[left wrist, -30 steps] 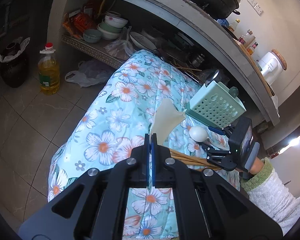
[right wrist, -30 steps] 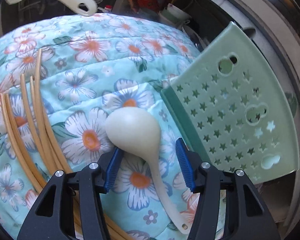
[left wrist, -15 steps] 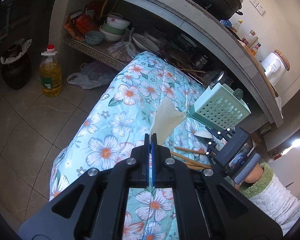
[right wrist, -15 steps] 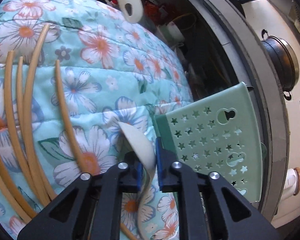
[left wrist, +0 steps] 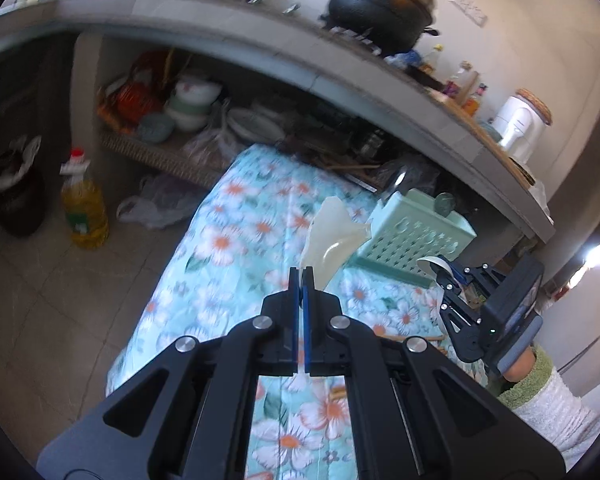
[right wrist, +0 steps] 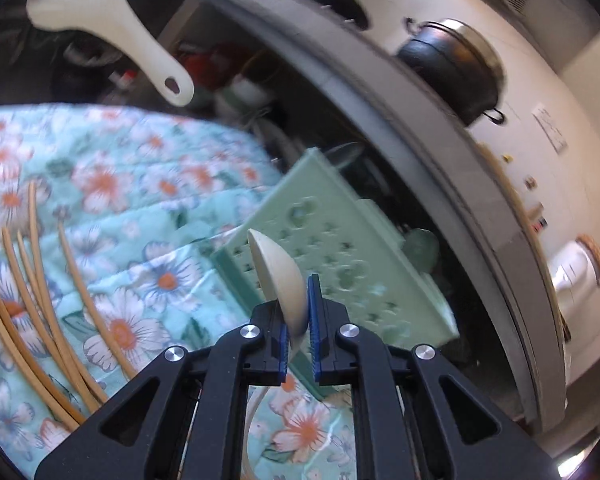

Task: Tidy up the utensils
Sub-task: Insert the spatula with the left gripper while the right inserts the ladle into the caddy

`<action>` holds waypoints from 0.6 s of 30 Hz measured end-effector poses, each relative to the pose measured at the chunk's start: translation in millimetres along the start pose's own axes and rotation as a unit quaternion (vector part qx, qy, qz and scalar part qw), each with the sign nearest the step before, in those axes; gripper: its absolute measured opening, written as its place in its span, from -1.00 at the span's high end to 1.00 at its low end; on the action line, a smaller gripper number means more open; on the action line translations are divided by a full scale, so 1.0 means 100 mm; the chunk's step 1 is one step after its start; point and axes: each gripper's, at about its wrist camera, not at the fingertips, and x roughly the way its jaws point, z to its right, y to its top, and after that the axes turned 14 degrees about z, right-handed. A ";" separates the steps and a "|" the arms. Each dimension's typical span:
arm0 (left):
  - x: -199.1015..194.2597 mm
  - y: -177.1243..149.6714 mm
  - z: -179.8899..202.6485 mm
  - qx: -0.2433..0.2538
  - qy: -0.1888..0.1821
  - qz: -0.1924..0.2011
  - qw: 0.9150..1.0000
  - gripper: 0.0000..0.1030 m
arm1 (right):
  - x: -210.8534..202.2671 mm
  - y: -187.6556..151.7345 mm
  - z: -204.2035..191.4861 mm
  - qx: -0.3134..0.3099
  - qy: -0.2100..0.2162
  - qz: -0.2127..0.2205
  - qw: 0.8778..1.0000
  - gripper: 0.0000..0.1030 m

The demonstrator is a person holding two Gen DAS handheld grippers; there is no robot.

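Note:
My left gripper (left wrist: 302, 276) is shut on a cream rice paddle (left wrist: 332, 236) and holds it in the air above the floral cloth (left wrist: 236, 248). The paddle's handle also shows in the right wrist view (right wrist: 112, 28), top left. My right gripper (right wrist: 298, 312) is shut on the bowl of a cream soup spoon (right wrist: 278, 276), lifted off the cloth, just in front of the green perforated utensil basket (right wrist: 340, 248). In the left wrist view the right gripper (left wrist: 446, 280) holds the spoon (left wrist: 430, 266) beside the basket (left wrist: 416, 236). Several bamboo chopsticks (right wrist: 36, 280) lie on the cloth at left.
A concrete counter (left wrist: 260, 44) runs above, with a black pot (left wrist: 376, 12) and a white kettle (left wrist: 520, 124) on it. Bowls and plates (left wrist: 188, 108) fill the shelf below. An oil bottle (left wrist: 84, 204) and a dark jar (left wrist: 16, 196) stand on the tiled floor.
My right gripper closed on the soup spoon's bowl and lifted it off the cloth toward the green basket. The left gripper kept hold of the paddle and rose a little.

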 end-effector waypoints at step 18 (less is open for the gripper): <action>0.91 0.70 1.89 0.394 -0.011 -0.022 0.919 1.00 | -1.04 -0.38 1.57 0.371 -0.104 0.097 0.918 0.83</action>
